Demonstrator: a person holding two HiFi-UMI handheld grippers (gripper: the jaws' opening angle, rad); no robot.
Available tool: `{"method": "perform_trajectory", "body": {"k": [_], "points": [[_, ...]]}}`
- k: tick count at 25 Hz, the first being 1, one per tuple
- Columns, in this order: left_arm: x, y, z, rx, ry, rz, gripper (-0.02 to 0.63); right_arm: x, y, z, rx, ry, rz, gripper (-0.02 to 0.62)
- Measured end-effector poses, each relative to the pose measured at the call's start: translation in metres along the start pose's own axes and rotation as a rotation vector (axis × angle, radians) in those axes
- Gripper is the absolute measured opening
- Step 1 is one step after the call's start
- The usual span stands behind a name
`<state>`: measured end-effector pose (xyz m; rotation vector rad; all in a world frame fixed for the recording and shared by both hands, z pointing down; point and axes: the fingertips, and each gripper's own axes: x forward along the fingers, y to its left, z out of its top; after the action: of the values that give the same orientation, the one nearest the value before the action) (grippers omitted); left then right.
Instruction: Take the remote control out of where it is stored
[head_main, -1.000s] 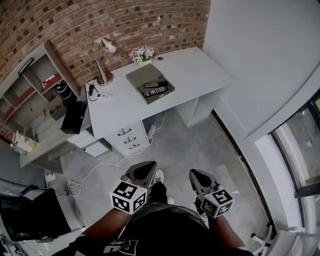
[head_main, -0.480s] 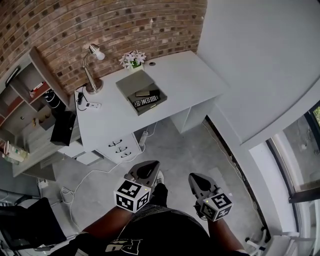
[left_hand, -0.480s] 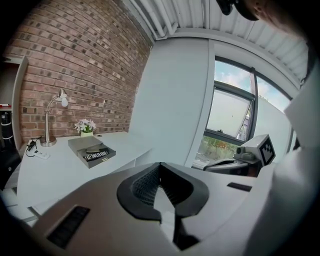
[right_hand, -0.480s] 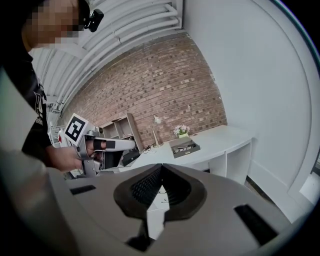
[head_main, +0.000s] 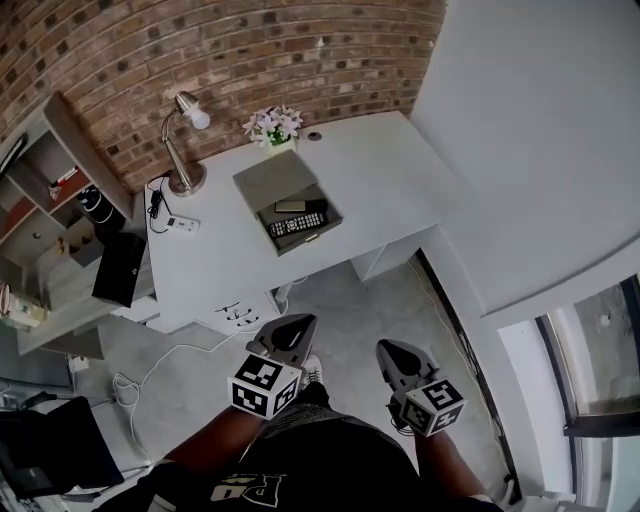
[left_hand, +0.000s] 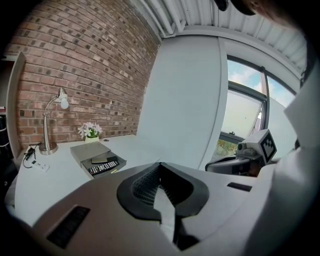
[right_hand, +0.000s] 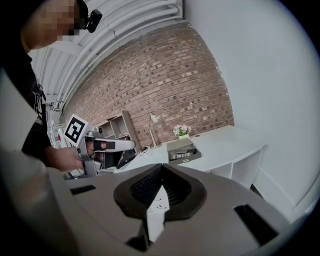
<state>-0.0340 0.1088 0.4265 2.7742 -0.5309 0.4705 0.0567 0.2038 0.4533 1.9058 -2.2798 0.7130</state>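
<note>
Remote sitting in grey box on desk, left gripper and right gripper both closed on nothing, well back from desk

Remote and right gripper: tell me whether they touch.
Apart. The head view shows the remote lying in its box on the desk, floor between it and the right gripper.

White flat-topped table sits tight against the brick wall, and here's what it carries: a silver gooseneck desk lamp at the far left corner, a white power strip just beside it near the left edge, a small white pot of pale flowers at the back, and a flat grey box with its drawer pulled open mid-table
</note>
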Motion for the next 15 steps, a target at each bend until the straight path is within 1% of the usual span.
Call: {"method": "perform_trajectory", "body": {"k": [9, 15], "points": [[0.046, 0.076, 0.029, -0.022, -0.029, 0.068, 0.005, 0.081, -0.029, 0.043, -0.037, 0.053, 0.069, 0.006], [0.062, 0.105, 0.038, -0.007, -0.026, 0.095, 0.006, 0.115, -0.045, 0.055, -0.06, 0.077, 0.083, 0.005]]}}
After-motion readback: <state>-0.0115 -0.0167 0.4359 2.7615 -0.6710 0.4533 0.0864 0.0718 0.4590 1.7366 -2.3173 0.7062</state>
